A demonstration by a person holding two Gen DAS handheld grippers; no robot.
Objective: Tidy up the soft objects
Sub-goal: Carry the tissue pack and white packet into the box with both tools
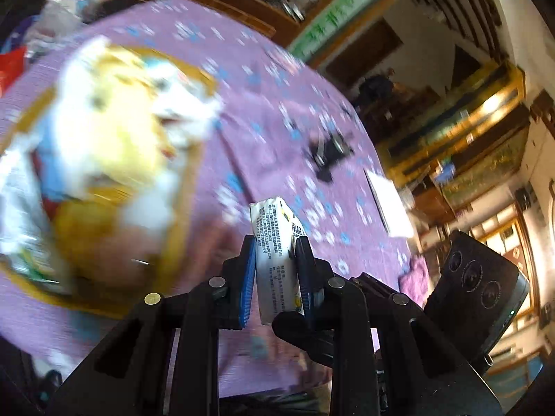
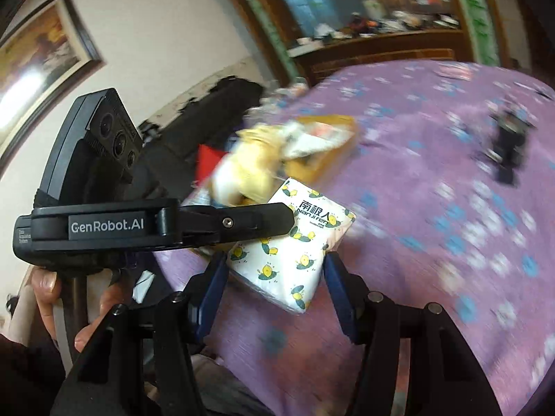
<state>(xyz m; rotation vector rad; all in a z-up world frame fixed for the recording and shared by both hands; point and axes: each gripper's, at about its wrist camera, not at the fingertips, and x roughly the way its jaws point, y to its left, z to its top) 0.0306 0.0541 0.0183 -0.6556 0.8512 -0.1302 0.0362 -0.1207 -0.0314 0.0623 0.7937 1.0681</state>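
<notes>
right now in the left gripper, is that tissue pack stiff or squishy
Probably squishy: the tissue pack looks pinched narrow between the left gripper fingers. Likely light, held out by one end. Its glossy plastic wrap may slip.

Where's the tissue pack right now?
The tissue pack is clamped in the left gripper, held above the purple tablecloth, just right of the yellow basket of soft items.
</notes>
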